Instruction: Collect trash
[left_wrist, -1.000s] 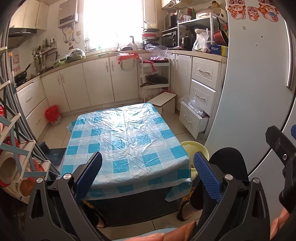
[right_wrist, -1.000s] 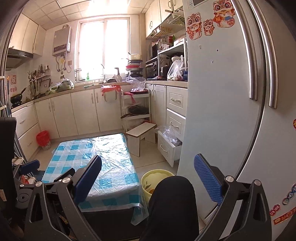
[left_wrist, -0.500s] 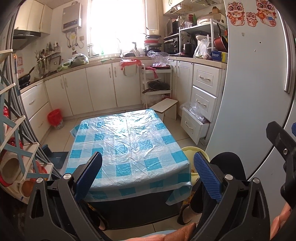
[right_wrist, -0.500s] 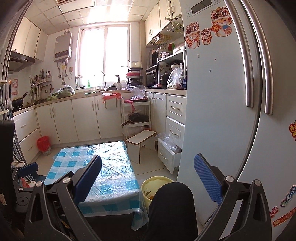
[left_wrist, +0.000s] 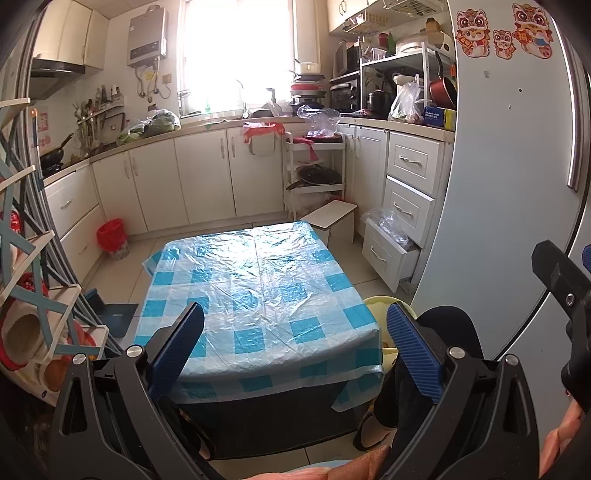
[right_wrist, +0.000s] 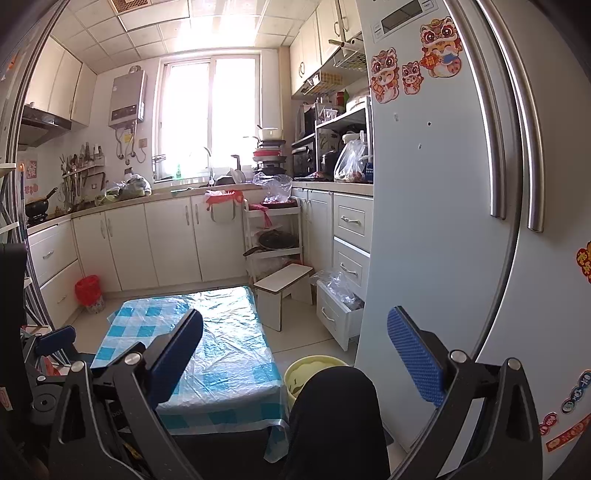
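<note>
My left gripper (left_wrist: 295, 347) is open and empty, held above the near end of a low table (left_wrist: 258, 280) covered with a blue-and-white checked plastic cloth. My right gripper (right_wrist: 295, 354) is open and empty, held high to the right of the table (right_wrist: 221, 343), in front of the fridge. A yellow bin (right_wrist: 314, 369) stands on the floor at the table's right front corner, partly hidden by the person's dark knee (right_wrist: 332, 413); its rim also shows in the left wrist view (left_wrist: 380, 306). I see no loose trash on the tablecloth.
A grey fridge (right_wrist: 443, 221) fills the right side. A white step stool (left_wrist: 332, 218) and an open drawer with a plastic bag (left_wrist: 391, 240) lie beyond the table. A red-lined bin (left_wrist: 112, 240) stands by the left cabinets. A rack (left_wrist: 33, 314) is at the left.
Both grippers have tilted and risen a little, so the table sits lower in both views and more of the ceiling and window shows. Both stay open and empty.
</note>
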